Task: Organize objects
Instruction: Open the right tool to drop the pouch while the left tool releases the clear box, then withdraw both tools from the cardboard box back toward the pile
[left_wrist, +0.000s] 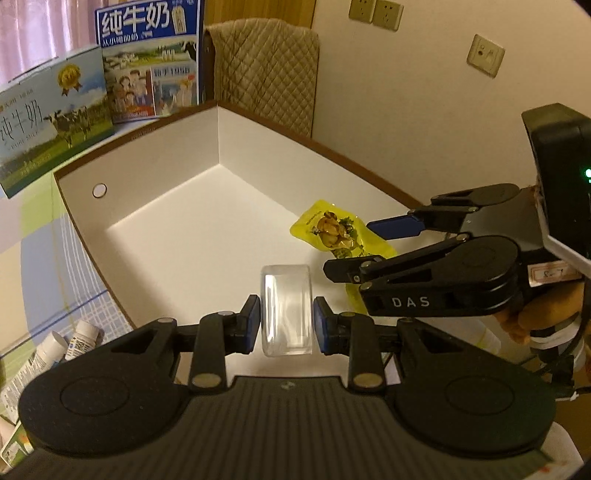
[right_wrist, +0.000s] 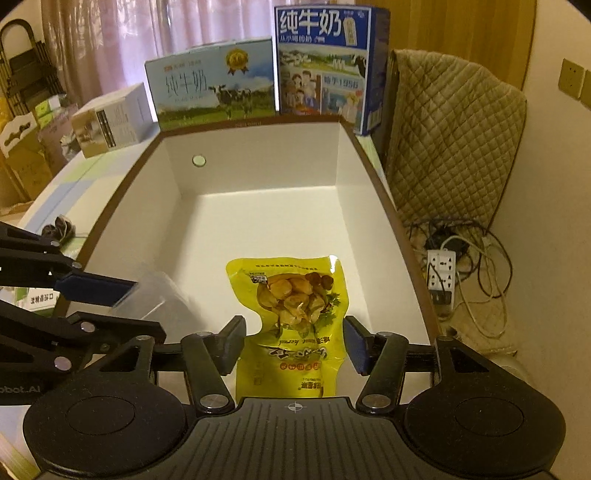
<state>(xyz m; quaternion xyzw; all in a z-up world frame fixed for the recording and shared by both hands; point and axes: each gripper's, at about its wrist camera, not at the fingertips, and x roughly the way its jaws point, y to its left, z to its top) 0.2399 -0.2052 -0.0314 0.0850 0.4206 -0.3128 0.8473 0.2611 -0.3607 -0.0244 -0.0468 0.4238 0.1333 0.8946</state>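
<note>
Left tool (left_wrist: 286, 319) clenched on clear plastic box (left_wrist: 286, 310), over white bin (left_wrist: 166, 206); rigid, slick, light, keep side grip; right tool (right_wrist: 293, 341) released, yellow snack pouch (right_wrist: 291, 314) between pads on bin floor; soft, crinkly, pinch an edge seam.

The box (right_wrist: 258, 221) before me was white inside, its rim a dark brown. The snack packet (right_wrist: 291, 295) lying in it was bright yellow, printed with golden-brown kernels and green sprigs. The small case (left_wrist: 286, 310) in my left gripper (left_wrist: 286, 314) was clear and colourless. Both grippers were black, my right gripper (right_wrist: 293, 343) included, and their pads (left_wrist: 253, 317) were blue. Behind stood two milk cartons: one (right_wrist: 214, 81) pale sky-blue with a black-and-white cow on green grass, the other (right_wrist: 325, 62) deep blue with white characters. The quilted cover (right_wrist: 454, 140) was beige, stitched in diamonds. The tablecloth (left_wrist: 55, 251) carried green, blue and white checks.
</note>
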